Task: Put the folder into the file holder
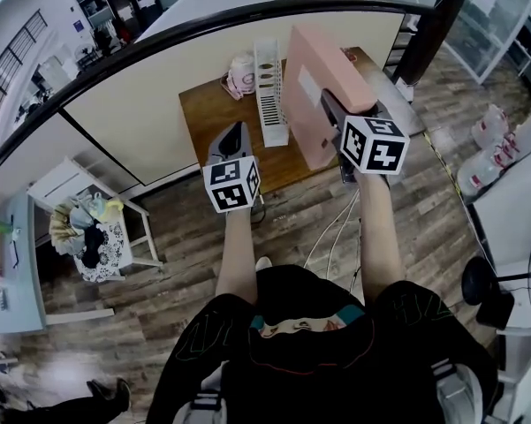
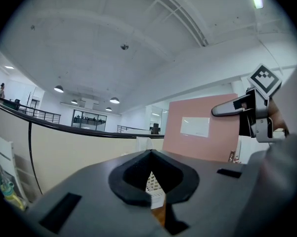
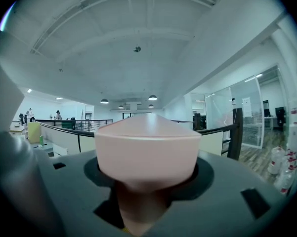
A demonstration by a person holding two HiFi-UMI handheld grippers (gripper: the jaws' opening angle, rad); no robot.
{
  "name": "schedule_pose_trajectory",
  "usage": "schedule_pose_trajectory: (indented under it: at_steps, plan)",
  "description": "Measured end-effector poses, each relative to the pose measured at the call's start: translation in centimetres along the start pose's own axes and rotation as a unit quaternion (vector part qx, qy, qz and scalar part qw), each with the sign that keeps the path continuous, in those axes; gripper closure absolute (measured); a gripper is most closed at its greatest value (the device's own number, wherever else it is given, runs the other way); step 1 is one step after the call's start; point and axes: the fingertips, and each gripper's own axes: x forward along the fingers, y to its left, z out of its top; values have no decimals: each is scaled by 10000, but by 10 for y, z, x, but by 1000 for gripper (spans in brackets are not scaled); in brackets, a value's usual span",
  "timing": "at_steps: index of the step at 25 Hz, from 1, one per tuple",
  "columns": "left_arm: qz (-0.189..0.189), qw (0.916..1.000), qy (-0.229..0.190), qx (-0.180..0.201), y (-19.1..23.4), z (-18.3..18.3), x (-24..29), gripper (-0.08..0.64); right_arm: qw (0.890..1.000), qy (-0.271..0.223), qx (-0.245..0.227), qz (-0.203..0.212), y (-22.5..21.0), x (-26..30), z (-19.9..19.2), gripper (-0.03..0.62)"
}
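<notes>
**Folder.** The pink folder point(image 1: 314, 87) is held upright in the air over the far right part of the wooden table point(image 1: 208, 117). Its broad face is turned towards the left and its top leans slightly away from the person. No contact with the table can be confirmed.

**Right gripper.** The right gripper point(image 1: 334, 117) is clamped on the folder's near edge. In the right gripper view the pink board is seen pinched between the two jaws.

**File holder.** The white file holder point(image 1: 269, 91) stands on the table just to the left of the folder. Its long axis runs away from the person, roughly in line with the folder's face. Folder and holder are close together, and whether they touch cannot be told. A short shift to the left and a lowering are judged to be needed, with the board kept parallel to the dividers.

**Left gripper.** The left gripper point(image 1: 234, 140) is held nearer the person, to the left of the holder. Its jaws are together and nothing is gripped. The right gripper is therefore the nearer and working one.
</notes>
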Motion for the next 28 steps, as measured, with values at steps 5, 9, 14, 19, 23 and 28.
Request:
schedule_pose_trajectory:
  at_steps: [5, 9, 14, 19, 23, 28]
  plan:
    - [-53, 10000, -1, 5, 14, 0, 11, 563, 10000, 5, -2, -7, 11, 19, 1, 311]
    - [-80, 9999, 3, 78, 28, 3, 21, 563, 10000, 27, 36, -41, 18, 37, 2, 311]
    - [-110, 9998, -28, 151, 48, 11, 37, 563, 9999, 2, 86, -90, 25, 61, 6, 311]
    - [-147, 9996, -103, 220, 70, 20, 54, 563, 9998, -61, 126, -141, 32, 86, 11, 311]
    - [-190, 9995, -95, 235, 82, 20, 65, 563, 9995, -16, 137, -293, 31, 101, 10, 313]
    - [-259, 9995, -17, 178, 92, 12, 80, 563, 9990, 25, 148, -431, 29, 117, 9, 311]
